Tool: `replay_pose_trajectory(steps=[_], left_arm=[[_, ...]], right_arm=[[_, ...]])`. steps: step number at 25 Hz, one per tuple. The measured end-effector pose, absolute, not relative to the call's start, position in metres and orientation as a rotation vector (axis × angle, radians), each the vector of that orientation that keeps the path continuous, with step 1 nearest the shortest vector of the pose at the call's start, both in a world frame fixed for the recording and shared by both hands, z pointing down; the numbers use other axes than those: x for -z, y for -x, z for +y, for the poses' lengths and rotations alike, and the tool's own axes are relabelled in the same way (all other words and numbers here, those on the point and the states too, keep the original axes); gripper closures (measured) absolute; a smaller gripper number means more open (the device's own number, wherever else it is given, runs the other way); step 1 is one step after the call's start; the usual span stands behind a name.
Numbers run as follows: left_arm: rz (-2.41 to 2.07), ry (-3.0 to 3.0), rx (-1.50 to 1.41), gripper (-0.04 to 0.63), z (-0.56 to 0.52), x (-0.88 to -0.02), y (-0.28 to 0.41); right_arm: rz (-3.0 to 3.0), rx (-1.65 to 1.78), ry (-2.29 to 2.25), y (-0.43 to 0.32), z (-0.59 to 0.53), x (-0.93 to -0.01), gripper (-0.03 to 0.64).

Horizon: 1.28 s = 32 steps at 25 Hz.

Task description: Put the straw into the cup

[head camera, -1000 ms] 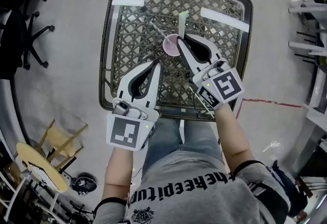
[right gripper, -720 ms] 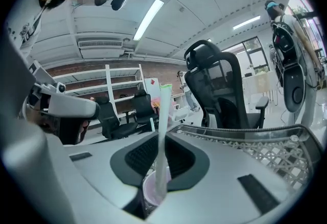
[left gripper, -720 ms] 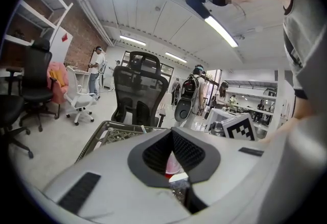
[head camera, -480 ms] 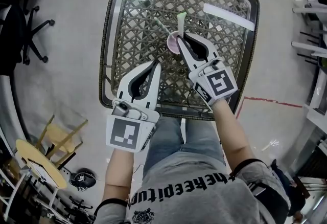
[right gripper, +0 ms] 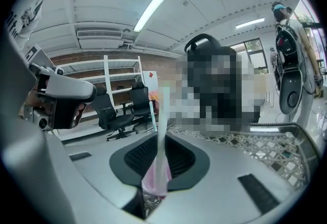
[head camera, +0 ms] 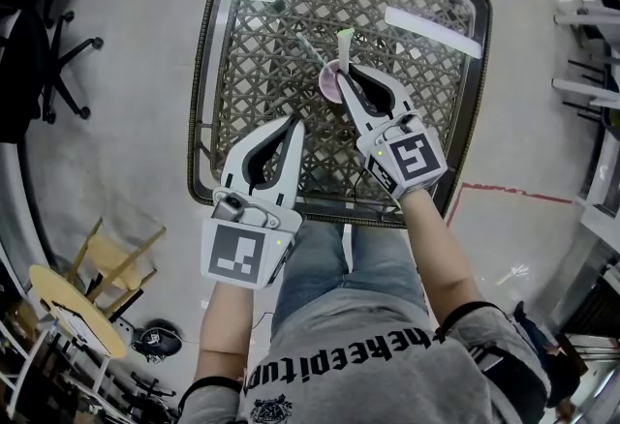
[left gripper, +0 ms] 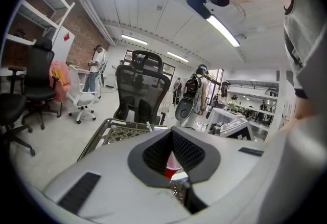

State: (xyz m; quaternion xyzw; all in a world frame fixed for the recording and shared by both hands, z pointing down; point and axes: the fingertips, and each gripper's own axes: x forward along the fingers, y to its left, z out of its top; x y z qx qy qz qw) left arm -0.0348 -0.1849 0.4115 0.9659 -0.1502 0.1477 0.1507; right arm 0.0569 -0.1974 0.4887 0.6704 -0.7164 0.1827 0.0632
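Observation:
A pink cup (head camera: 329, 83) stands on the wicker table (head camera: 242, 93) a little right of its middle. A pale green straw (head camera: 344, 46) rises upright out of it. My right gripper (head camera: 341, 74) reaches the cup from the near right, with the straw (right gripper: 163, 126) between its jaws. The jaws are opening and the pads stand just off the straw. In the right gripper view the cup (right gripper: 152, 179) shows low behind the straw. My left gripper (head camera: 294, 124) rests shut and empty near the table's front, short of the cup (left gripper: 172, 168).
A second thin straw (head camera: 308, 49) lies on the tabletop just left of the cup. Two bright strips (head camera: 431, 32) on the top look like light reflections. Office chairs (head camera: 53, 64) stand left of the table, and shelving (head camera: 591, 35) on the right.
My right gripper has sunk a little with the straw, which now stands lower in the cup, and its jaws have parted slightly. The left gripper has not moved.

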Motion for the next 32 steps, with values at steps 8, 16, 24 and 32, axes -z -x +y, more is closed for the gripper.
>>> replay_pose_trajectory(steps=[8,16,24,32], left_arm=[[-0.485,-2.766,-0.361,0.568,-0.188,-0.407,0.033],[-0.447,-2.759,-0.417,0.568,-0.182,-0.414,0.041],[-0.483,-2.757,-0.339,0.568,-0.184,-0.412,0.041],[-0.467,-2.763,-0.364,0.568,-0.181,-0.408,0.038]], right_arm=[[-2.158,-0.542,-2.015,-0.059,-0.193,-0.491,0.534],[-2.130,-0.553,-2.001,-0.056,-0.193,-0.502,0.524],[-2.123,-0.558,-2.002,-0.056,-0.191,-0.505,0.524],[-2.162,-0.551,-1.950,-0.048,-0.188,-0.495,0.545]])
